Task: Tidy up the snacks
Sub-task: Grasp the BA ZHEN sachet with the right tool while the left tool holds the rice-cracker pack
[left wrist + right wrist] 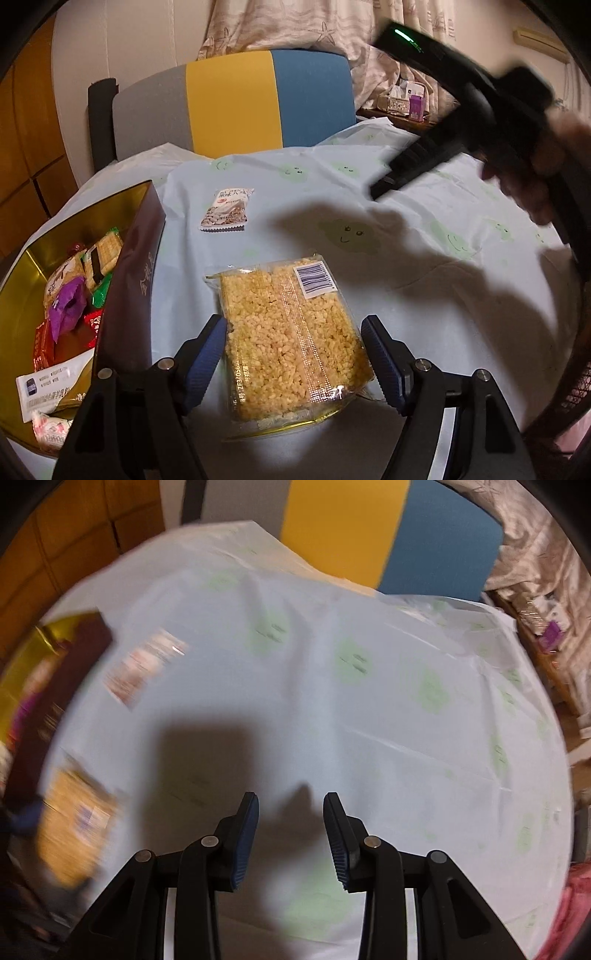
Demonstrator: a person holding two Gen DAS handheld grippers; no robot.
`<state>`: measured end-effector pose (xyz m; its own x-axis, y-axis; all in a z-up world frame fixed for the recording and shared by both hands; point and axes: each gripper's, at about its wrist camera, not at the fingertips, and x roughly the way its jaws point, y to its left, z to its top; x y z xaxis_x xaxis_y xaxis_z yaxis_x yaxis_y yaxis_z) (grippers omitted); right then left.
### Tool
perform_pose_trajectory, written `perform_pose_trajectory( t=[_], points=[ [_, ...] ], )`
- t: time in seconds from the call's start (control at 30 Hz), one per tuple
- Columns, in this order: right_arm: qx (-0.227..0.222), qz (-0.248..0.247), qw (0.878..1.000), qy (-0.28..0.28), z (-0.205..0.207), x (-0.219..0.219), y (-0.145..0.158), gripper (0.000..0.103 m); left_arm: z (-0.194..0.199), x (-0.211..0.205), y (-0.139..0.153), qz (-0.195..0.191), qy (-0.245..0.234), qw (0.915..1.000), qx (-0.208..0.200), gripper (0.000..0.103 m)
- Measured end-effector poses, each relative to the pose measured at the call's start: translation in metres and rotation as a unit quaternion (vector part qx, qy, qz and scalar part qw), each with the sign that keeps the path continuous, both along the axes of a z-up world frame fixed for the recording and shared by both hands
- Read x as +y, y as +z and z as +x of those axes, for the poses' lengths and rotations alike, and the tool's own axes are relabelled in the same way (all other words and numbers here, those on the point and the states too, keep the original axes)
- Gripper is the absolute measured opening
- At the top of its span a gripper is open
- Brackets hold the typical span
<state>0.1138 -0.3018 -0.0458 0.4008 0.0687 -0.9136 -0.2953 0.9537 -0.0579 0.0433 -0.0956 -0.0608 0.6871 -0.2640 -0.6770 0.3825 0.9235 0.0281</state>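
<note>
Between left claw point(293, 360) pads: rice-cracker pack point(286, 338) (ungripped).

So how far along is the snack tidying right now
Done: several packets already lie in the gold-lined box. In hand: nothing is gripped yet, though the open left tool straddles the rice cracker pack on the table. Left: that pack and the small peanut packet. The right tool is open and empty.

"ZF3/0568" partly legible along the rice-crisp packet's point(288, 339) seam, beside a barcode label point(314, 277).
</note>
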Motion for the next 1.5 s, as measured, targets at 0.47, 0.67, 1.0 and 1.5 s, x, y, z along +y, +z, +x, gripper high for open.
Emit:
perform_pose_trajectory(
  t=[0.47, 0.67, 1.0, 1.5],
  points=[
    [0.063, 0.134, 0.989, -0.008, 0.066, 0.105, -0.001, 0.037, -0.007, 0.003, -0.002, -0.018, 0.001, 0.9997, -0.017, 0.076],
    [0.082, 0.14, 0.985, -0.062, 0.09, 0.118, -0.014, 0.037, -0.007, 0.003, -0.002, -0.025, 0.002, 0.9996, -0.011, 0.076],
    [0.091, 0.15, 0.981, -0.08, 0.097, 0.115, -0.02, 0.039, -0.004, 0.004, -0.002, -0.03, 0.006, 0.9995, -0.002, 0.076],
    [0.083, 0.066, 0.994, -0.019, 0.09, 0.124, -0.012, 0.035, 0.0, 0.002, -0.002, -0.033, 0.006, 0.9994, 0.005, 0.077]
  ],
)
